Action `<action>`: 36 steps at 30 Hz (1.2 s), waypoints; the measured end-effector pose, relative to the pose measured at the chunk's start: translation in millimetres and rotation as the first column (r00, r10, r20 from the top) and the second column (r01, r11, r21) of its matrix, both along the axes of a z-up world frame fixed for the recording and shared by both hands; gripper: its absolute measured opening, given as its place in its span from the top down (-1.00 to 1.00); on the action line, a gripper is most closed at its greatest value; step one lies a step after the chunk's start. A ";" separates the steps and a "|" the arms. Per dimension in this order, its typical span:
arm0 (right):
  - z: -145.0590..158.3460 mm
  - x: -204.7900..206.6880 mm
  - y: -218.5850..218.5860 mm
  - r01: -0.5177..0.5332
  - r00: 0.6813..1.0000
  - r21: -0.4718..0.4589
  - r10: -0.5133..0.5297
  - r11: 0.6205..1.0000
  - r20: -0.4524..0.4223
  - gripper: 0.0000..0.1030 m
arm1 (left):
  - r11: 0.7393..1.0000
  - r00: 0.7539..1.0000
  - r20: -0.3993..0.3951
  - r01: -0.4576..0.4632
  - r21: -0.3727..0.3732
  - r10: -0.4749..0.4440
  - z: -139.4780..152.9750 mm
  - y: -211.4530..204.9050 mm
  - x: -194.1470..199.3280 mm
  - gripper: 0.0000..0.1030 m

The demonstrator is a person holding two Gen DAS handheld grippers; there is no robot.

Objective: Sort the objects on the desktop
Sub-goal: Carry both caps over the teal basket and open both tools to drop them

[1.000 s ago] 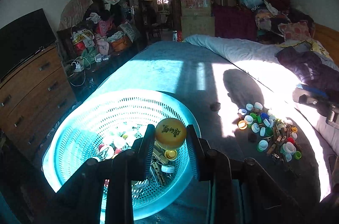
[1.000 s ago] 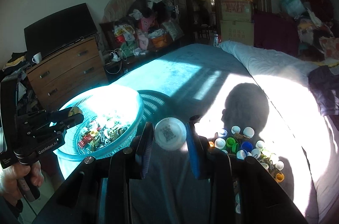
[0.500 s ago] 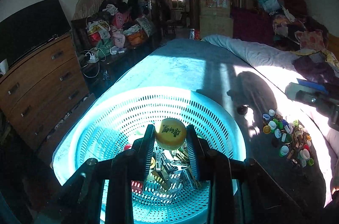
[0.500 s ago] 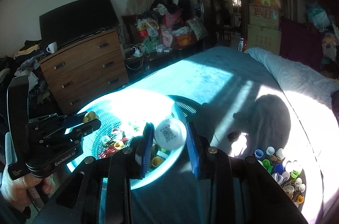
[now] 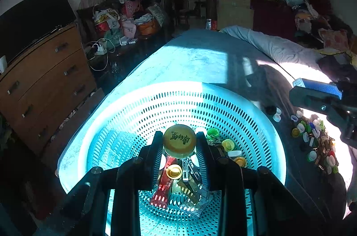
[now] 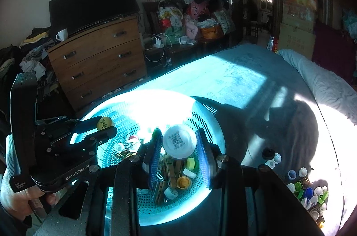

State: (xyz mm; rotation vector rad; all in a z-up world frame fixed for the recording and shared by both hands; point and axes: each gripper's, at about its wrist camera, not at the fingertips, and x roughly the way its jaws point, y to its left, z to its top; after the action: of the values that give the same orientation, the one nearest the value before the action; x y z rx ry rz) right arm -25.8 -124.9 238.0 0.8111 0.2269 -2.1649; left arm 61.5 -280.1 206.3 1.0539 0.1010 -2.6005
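Bed [image 6: 234, 79], basket [image 5: 223, 97], both grippers holding caps above it

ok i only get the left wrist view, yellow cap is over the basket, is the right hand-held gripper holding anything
observer: yes, the right hand-held gripper is shut on a white cap with a qr code printed on it
operator: is it over the basket too
observer: yes, it hangs inside the basket rim, above wooden clothes pegs
operator: anything about my side
observer: a bare hand grips the handle of the left hand-held gripper, which pinches the yellow cap by its edges
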 end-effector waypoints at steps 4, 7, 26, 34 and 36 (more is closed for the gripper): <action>-10.8 -10.1 -15.4 -0.044 0.996 0.016 0.043 0.999 0.081 0.41 | 0.997 0.986 0.153 0.059 0.058 -0.067 -24.8 -13.1 -23.9 0.40; -24.0 -19.6 -31.4 -0.095 0.978 0.027 0.088 0.995 0.191 0.41 | 0.995 0.963 0.255 0.070 0.066 -0.085 -47.2 -20.7 -39.6 0.40; -37.3 -20.2 -49.4 -0.140 0.960 0.042 0.125 0.989 0.249 0.41 | 0.995 0.958 0.271 0.078 0.057 -0.091 -53.4 -21.0 -43.7 0.40; -39.3 -20.3 -50.2 -0.142 0.958 0.040 0.127 0.989 0.256 0.41 | 0.995 0.957 0.274 0.081 0.052 -0.092 -56.7 -18.2 -44.8 0.40; -39.5 -20.6 -50.8 -0.143 0.958 0.040 0.128 0.989 0.257 0.41 | 0.995 0.957 0.274 0.082 0.049 -0.092 -56.7 -18.3 -45.2 0.40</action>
State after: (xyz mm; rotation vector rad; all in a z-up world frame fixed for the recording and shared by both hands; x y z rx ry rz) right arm -46.4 -175.7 198.5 1.0650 0.2089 -1.9124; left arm 16.3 -298.4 149.6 1.4538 0.0375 -2.5050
